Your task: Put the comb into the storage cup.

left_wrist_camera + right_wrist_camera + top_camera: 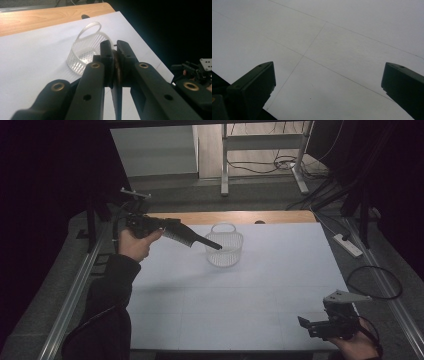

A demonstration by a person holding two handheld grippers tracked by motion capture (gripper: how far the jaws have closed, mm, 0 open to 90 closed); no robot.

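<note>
Hovering at the near rim of the little white basket [224,251], the left gripper [216,246] looks to be mid-delivery: its jaws are pinched tight on something small, dark and roundish [117,65], seen edge-on between the pads in the left gripper view, though what exactly it is I cannot make out. I'd judge the step in hand to be carrying that piece over to the basket, with the drop not yet made.

The next move, as I read it, calls for bringing the tips a touch farther over the basket's open mouth, clear of the arched handle [89,28] at its far side, and only then letting the jaws part so the piece falls inside, not on the white table sheet [260,285].

The basket itself is a light, slotted plastic thing, translucent white, with a perforated floor and thin ribbed walls; it stands upright and seems empty.

Well away from the basket, at the near corner of the sheet, the right gripper [306,325] has its jaws spread wide with nothing between them.
</note>
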